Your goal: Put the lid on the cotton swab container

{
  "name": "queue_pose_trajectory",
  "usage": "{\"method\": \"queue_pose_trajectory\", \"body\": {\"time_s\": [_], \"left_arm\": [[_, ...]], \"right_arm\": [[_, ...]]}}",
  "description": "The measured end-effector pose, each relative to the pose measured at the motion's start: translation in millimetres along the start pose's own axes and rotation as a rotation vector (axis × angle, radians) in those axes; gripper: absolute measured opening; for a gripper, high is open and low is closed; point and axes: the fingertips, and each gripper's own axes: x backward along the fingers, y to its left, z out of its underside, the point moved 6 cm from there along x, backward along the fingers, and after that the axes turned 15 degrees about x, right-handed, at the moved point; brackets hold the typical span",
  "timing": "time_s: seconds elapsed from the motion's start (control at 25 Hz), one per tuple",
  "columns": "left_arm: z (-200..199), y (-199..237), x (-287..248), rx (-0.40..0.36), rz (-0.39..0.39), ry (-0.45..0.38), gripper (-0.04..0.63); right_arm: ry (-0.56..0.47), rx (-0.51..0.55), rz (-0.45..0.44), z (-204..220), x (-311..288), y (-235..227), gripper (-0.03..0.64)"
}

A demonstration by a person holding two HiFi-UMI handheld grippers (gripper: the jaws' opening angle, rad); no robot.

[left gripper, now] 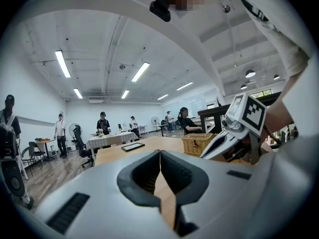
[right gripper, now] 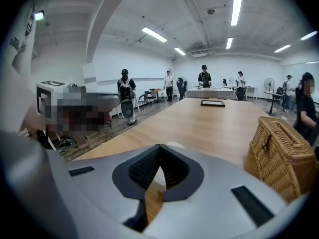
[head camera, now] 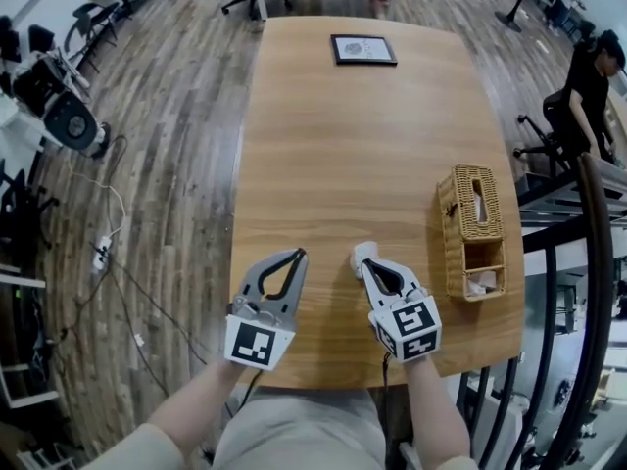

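— How were your two tools set?

— My left gripper (head camera: pixel 297 256) was closed, its jaw tips pressed together with nothing between them. It hung at the lower middle of the head view, over the near part of the table (head camera: pixel 343 145). My right gripper (head camera: pixel 363 265) was closed too. In its own view the tips met at a point and nothing was pinched there.

— And the container?

— The small white container (head camera: pixel 364 250) sat on the table right at the tips of my right gripper, just below the centre of the head view. In the right gripper view its white showed just past the tips, and more white showed through the gap lower down between the jaws. I couldn't tell whether the tips touched it, nor whether a lid was on it.

— Anything else on the table?

— A wicker basket (head camera: pixel 470 225) stood by the right edge, apart from the container. A dark frame (head camera: pixel 363 49) lay flat at the far end, top centre of the head view.
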Motion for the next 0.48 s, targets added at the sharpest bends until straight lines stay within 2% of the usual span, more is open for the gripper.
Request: {"method": "queue_pose_trajectory", "body": {"time_s": [0.24, 0.48], "left_arm": [[4.3, 13.7, 5.5, 0.010, -0.010, -0.004, 0.023], [9.4, 18.2, 5.4, 0.037, -0.024, -0.007, 0.023]], "right_arm": [[0.064, 0.035, 0.013, 1.9, -17.6, 14.6, 0.026], [0.063, -0.005, 0.016, 3.2, -19.8, 13.3, 0.025]]}}
